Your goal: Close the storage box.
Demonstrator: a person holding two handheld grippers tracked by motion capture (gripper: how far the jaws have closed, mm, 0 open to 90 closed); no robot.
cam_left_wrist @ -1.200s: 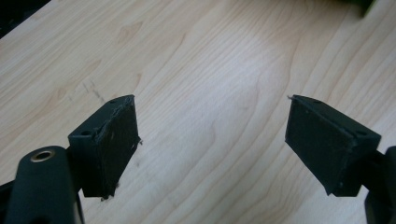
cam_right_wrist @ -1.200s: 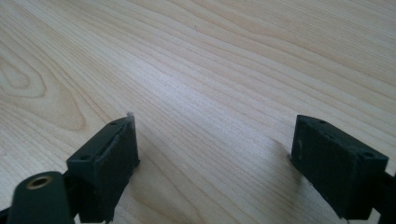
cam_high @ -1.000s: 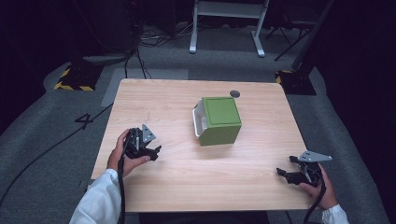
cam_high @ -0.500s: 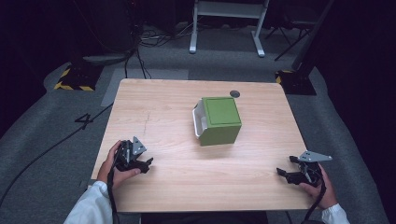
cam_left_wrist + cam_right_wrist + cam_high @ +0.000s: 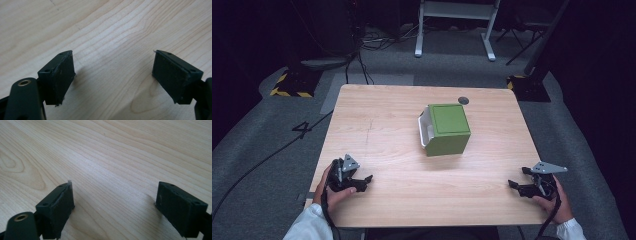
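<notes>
Green box (image 5: 448, 129) mid wooden table (image 5: 377, 125); small dark disc (image 5: 463, 100) near far edge.

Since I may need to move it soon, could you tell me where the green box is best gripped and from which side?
Probably by the white part on the left side of the green box, coming in from the left with the left gripper, whose jaws stand open. That part looks thin and stands proud of the box, while the broad green body seems too wide for the jaws.
</notes>
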